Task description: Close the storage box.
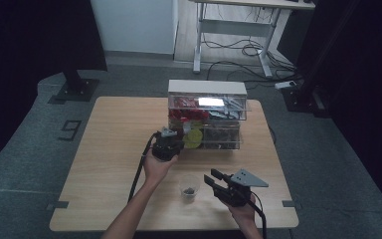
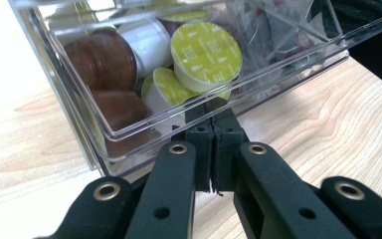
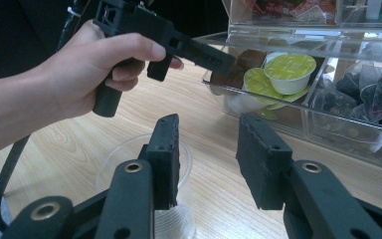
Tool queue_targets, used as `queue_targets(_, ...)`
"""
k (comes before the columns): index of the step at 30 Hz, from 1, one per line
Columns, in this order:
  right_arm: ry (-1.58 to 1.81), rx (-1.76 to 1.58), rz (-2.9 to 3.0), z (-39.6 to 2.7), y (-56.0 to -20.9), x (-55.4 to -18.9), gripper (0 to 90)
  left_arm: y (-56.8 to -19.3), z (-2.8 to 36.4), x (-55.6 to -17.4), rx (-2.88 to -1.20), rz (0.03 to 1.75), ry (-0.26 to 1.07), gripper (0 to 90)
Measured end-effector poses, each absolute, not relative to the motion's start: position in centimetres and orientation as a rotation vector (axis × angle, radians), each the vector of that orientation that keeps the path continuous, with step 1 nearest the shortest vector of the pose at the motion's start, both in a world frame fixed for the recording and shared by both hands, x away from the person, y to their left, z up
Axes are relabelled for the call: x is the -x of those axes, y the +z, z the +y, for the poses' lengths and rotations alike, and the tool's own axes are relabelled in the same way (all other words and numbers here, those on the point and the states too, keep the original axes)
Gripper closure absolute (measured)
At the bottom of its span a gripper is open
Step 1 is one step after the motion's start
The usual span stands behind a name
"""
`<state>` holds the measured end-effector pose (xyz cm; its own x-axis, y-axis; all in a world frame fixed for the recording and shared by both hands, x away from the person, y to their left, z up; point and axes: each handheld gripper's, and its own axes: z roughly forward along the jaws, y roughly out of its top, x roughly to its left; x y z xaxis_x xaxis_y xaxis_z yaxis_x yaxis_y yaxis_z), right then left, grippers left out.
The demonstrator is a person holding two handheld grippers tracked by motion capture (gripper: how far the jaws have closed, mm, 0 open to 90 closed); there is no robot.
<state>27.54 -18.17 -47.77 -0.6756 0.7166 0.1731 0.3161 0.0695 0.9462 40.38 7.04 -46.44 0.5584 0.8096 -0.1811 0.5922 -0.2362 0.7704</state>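
Left gripper (image 2: 212,130) at the front lip of the open drawer (image 2: 129,142); jaws pressed together, tips touching the clear front wall, nothing visible between them. The drawer is the lower left one of a clear organizer (image 1: 206,117) at the far middle of the table (image 1: 104,149), pulled out toward the person. Inside it: capsules (image 2: 206,55) with yellow-green lids, a white one and brown ones, piled loosely against the front wall. The compartment beside holds dark sachets (image 2: 273,30). In the high view the left hand (image 1: 158,164) holds its gripper just in front of the organizer's lower left corner. Right gripper (image 3: 206,167) hangs near the table's front edge, jaws apart with nothing between the pads. A clear cup (image 1: 189,187) stands upright on the table just left of the right gripper, something small and dark in its bottom; in the right gripper view the cup sits under and behind the left jaw. Cup and drawer are near each other, not touching.
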Motion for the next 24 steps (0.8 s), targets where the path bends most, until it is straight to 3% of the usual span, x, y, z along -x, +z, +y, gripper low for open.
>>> queue_targets(24, 1.622, -1.056, 2.016, -18.6, -48.2, -27.9, 60.3, -48.8, 6.9, -40.3, -1.957, 1.161, 0.277, 90.0)
